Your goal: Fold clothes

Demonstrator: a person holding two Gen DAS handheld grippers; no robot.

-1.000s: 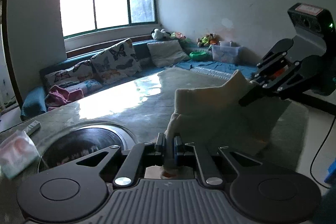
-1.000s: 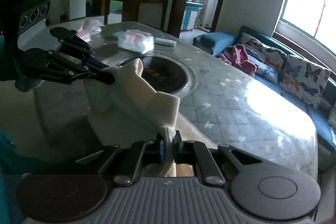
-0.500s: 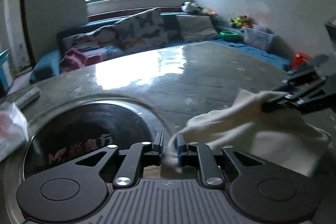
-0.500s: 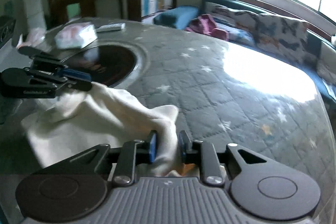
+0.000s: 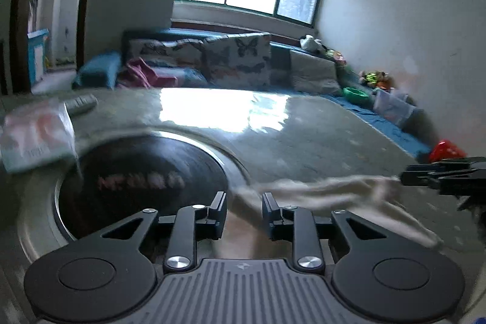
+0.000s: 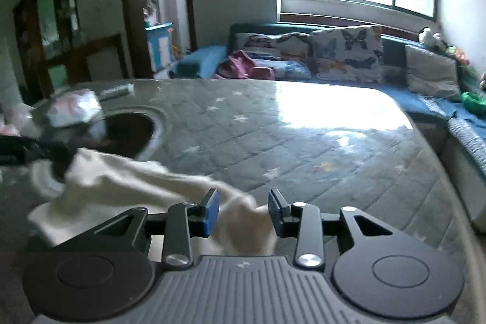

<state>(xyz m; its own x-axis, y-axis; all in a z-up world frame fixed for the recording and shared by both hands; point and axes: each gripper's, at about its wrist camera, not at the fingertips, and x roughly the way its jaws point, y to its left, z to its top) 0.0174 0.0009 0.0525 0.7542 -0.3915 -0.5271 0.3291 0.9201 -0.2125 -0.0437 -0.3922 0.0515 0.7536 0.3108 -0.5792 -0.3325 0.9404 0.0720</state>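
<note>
The cream knitted garment (image 6: 127, 184) is lying bunched and low on the grey quilted table (image 6: 303, 148), near its front edge. The left gripper (image 5: 244, 210) and right gripper (image 6: 243, 210) are both standing spread, gripping nothing; neat folds aren't showing.

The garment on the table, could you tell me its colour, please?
Cream; right wrist view.

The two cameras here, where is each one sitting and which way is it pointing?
Left wrist view: sits on the left gripper, looks along its open fingers over the cream garment to the window; the right gripper shows at the right edge.
Right wrist view: sits on the right gripper, fingers open, facing the sofa; the left gripper shows blurred at the left edge.
Shared: garment, table, sofa, window.
</note>
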